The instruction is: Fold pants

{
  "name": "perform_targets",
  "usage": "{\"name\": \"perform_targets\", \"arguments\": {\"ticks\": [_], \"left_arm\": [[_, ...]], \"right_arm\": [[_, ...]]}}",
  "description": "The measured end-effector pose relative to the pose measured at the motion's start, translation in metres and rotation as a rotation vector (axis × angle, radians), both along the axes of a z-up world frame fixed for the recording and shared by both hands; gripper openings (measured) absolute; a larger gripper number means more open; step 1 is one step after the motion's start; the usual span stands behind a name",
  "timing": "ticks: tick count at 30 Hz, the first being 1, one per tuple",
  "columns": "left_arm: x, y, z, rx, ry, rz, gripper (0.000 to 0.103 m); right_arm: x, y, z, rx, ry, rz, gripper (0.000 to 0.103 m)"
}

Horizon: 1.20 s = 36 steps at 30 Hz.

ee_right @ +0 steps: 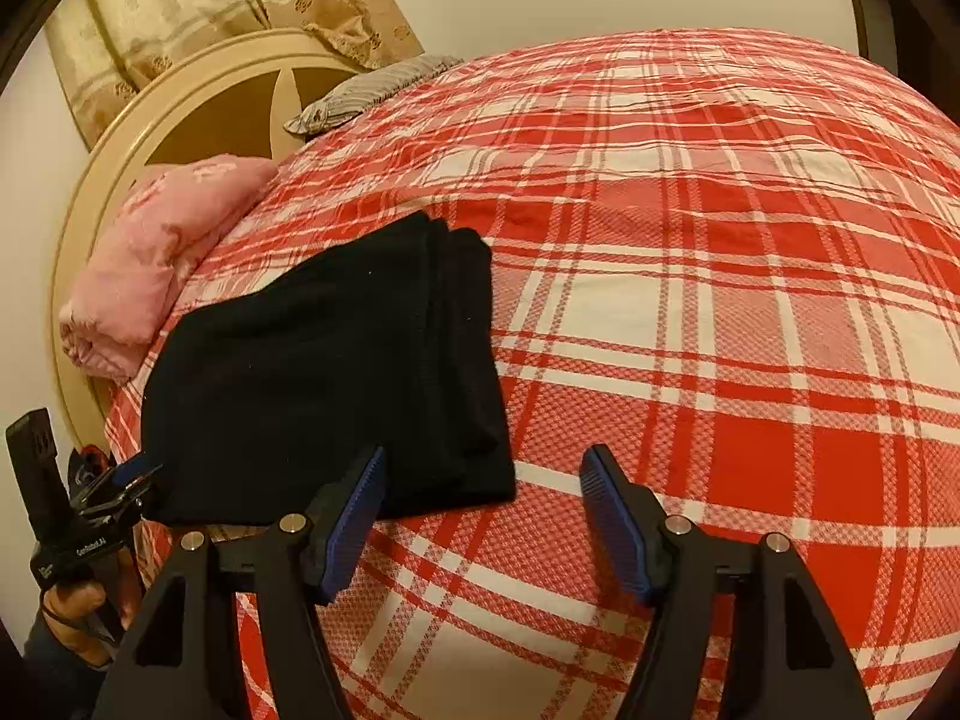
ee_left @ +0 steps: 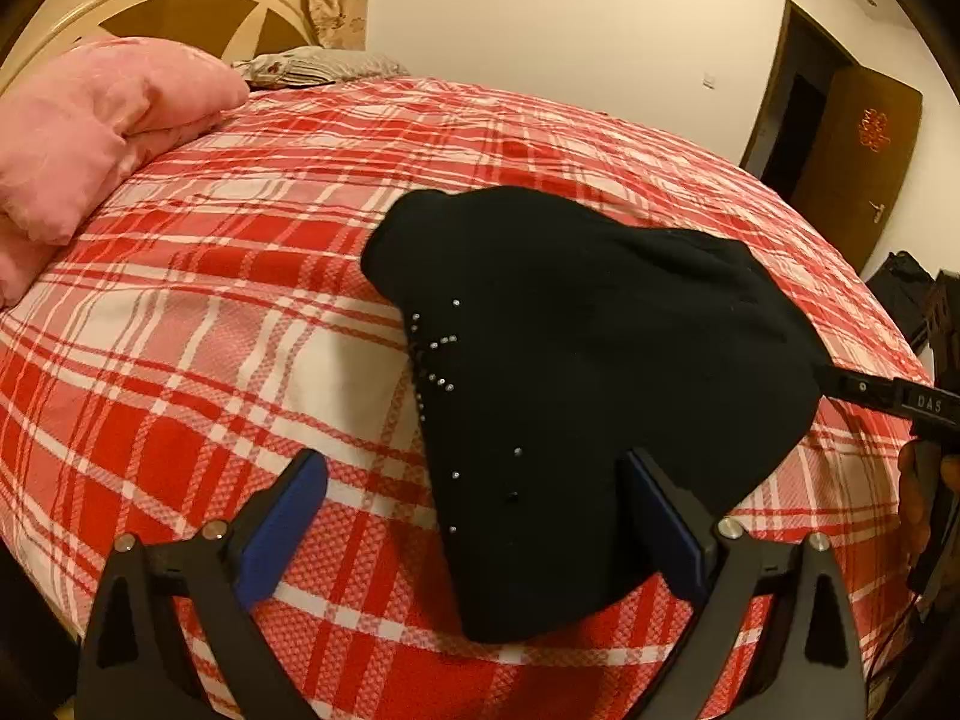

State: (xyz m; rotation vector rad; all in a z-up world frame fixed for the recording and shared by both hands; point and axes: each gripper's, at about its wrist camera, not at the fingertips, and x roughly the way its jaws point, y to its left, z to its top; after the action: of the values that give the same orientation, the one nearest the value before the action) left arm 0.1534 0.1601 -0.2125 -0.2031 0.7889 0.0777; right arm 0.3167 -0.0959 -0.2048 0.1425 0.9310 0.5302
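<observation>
Black pants (ee_left: 588,372) with small silver studs lie folded in a compact stack on the red and white plaid bed cover (ee_left: 240,312). In the right wrist view the folded pants (ee_right: 336,372) lie at the left, with stacked layers showing along their right edge. My left gripper (ee_left: 474,492) is open just above the near edge of the pants, holding nothing. My right gripper (ee_right: 483,480) is open and empty, its left finger at the pants' near right corner. The right gripper's body (ee_left: 900,402) shows at the right edge of the left wrist view.
A pink folded blanket (ee_left: 102,132) and a grey pillow (ee_left: 318,66) lie by the cream headboard (ee_right: 198,114). Curtains (ee_right: 210,0) hang behind. A brown door (ee_left: 840,138) stands at the far right. The plaid bed cover (ee_right: 720,300) spreads wide to the right of the pants.
</observation>
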Motion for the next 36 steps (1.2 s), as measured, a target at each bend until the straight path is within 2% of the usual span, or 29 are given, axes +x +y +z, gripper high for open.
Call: {"name": "perform_targets", "arguments": {"ticks": [6,9,14,17,21,26,31,36], "left_arm": [[-0.005,-0.013,0.013,0.089,0.002,0.003,0.099],[-0.008,-0.016,0.022,0.101,-0.009,0.001,0.099],[-0.016,-0.025,0.038,0.145,-0.035,0.007,0.099],[-0.023,-0.028,0.052,0.142,-0.060,0.022,0.099],[-0.034,-0.034,0.073,0.148,-0.113,0.031,0.099],[-0.044,-0.038,0.095,0.146,-0.179,0.041,0.099],[-0.050,-0.042,0.109,0.157,-0.228,0.037,0.100],[-0.052,-0.043,0.114,0.158,-0.245,0.040,0.100]], "right_arm": [[-0.005,-0.021,0.012,-0.055,-0.050,-0.133,0.069],[-0.013,-0.033,0.020,-0.046,-0.056,-0.138,0.069],[-0.042,-0.047,0.042,-0.077,-0.123,-0.159,0.069],[-0.059,-0.044,0.067,-0.129,-0.212,-0.141,0.069],[-0.084,-0.042,0.100,-0.119,-0.321,-0.125,0.069],[-0.108,-0.033,0.127,-0.116,-0.422,-0.096,0.069],[-0.123,-0.024,0.138,-0.112,-0.470,-0.067,0.070],[-0.125,-0.020,0.137,-0.120,-0.479,-0.058,0.070]]}}
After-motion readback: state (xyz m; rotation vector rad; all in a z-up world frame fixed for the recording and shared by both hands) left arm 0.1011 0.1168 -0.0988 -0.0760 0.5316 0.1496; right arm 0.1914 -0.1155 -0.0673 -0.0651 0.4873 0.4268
